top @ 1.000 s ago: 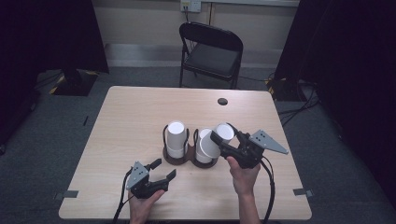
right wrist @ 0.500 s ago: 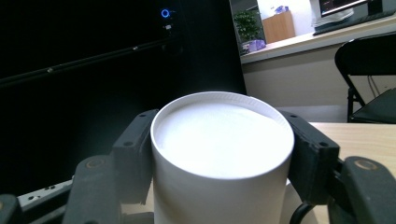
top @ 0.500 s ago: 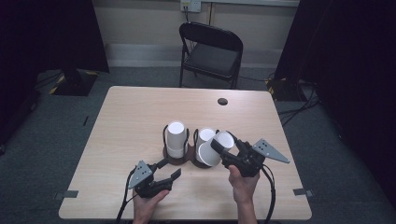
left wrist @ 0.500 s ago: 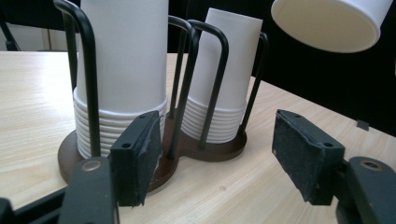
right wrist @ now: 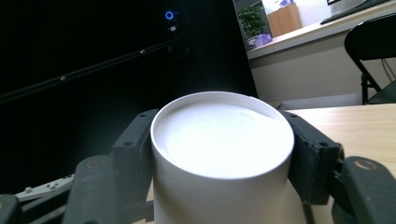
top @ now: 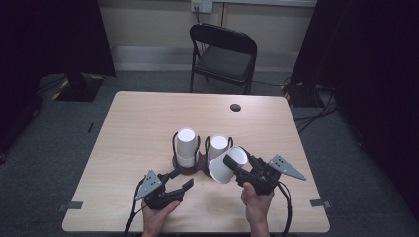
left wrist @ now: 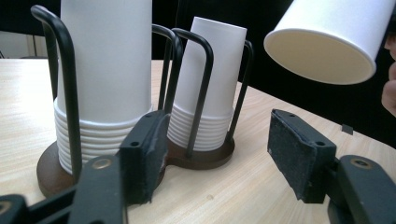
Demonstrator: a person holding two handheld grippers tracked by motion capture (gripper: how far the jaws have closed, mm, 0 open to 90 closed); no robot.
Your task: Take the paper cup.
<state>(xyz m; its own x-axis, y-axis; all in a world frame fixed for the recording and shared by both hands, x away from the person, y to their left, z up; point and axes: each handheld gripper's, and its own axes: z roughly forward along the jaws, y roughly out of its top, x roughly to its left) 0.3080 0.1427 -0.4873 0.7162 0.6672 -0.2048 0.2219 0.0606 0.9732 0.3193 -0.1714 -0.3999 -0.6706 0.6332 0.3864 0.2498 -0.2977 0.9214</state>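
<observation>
Meanwhile, the right gripper is clamping a single white paper cup between its jaws, holding it tilted just beside the dark round-based wire cup holder on the pale wooden table. Two stacks of upturned white cups are standing inside that holder. The left gripper is waiting near the holder's front, its jaws spread and gripping nothing.
</observation>
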